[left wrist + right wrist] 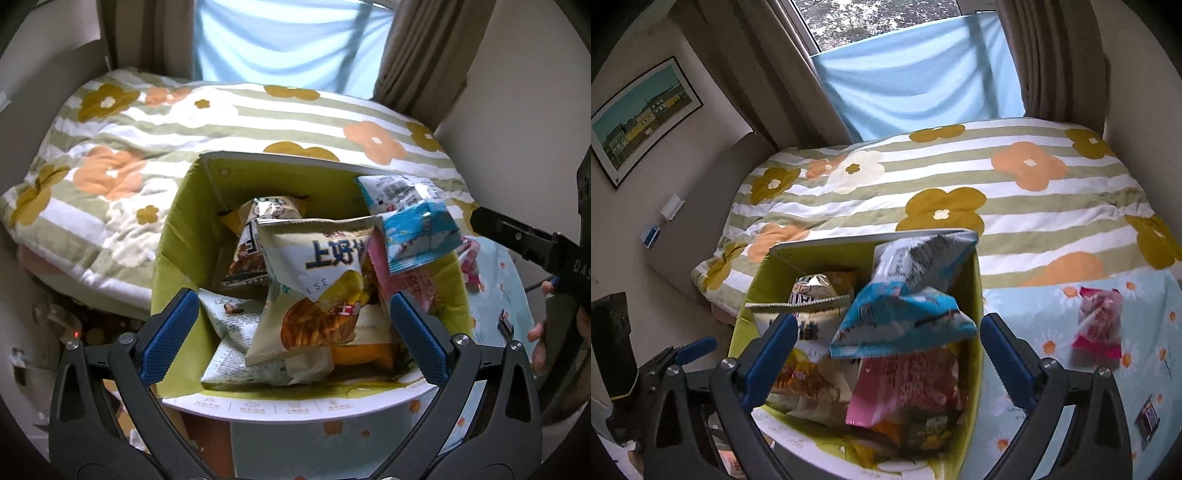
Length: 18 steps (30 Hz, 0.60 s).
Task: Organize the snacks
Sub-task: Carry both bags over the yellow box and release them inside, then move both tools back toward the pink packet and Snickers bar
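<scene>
You are holding both grippers over the green box, which is serving as the landmark here. Your left gripper is hanging above the near rim of the box with its fingers spread wide and grasping nothing. Your right gripper is hovering over the box's near right part, its fingers likewise released and empty.

The box is sitting crowded: a white chip bag is lying on top in the middle, a brown packet is leaning toward the far wall, and a pink packet is lying toward the right wall. A blue packet is showing blurred above the right side of the box, tilted, its far end reaching past the far rim; whether it is touching the pile cannot be told.

Right of the box, on the flowered cloth, a pink snack pack is lying well apart from the box wall, and a small dark packet is lying nearer the cloth's right edge. Beyond the box's far rim the striped quilt on the bed is spreading wide and flat. Left of the box, the surface is dropping away to the floor.
</scene>
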Available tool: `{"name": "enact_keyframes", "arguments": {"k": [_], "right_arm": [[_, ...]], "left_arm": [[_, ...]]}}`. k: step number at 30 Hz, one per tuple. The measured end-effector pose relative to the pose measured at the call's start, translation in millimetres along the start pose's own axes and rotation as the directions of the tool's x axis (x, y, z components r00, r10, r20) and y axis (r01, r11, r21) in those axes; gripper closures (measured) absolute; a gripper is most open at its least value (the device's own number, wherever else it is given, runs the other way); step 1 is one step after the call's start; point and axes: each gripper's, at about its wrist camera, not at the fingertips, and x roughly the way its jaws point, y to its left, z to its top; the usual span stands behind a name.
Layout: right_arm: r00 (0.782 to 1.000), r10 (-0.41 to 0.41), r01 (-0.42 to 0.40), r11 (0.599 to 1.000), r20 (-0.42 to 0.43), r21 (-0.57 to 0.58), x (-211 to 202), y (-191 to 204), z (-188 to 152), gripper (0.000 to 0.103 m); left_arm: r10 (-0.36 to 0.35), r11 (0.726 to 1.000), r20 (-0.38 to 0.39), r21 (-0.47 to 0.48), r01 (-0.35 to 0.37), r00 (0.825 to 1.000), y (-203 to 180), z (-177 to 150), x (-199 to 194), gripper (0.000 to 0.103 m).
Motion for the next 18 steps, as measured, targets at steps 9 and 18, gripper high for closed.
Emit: {"name": "enact_keyframes", "arguments": {"k": [9,18], "right_arm": [[0.997,-0.070,0.068,0.996,0.034,0.059,-40,-22,-22,0.005],[0.990,-0.136,0.126,0.977,0.047,0.170,-96,-97,-53,0.004]], "left_arm": [[-0.063,0.995,0.037,0.082,0.059,0.997,-29,1,-10,0.001],[-0.109,0.977,0.034,0.187,0.101,0.993,-108,0,-6,0.001]]}}
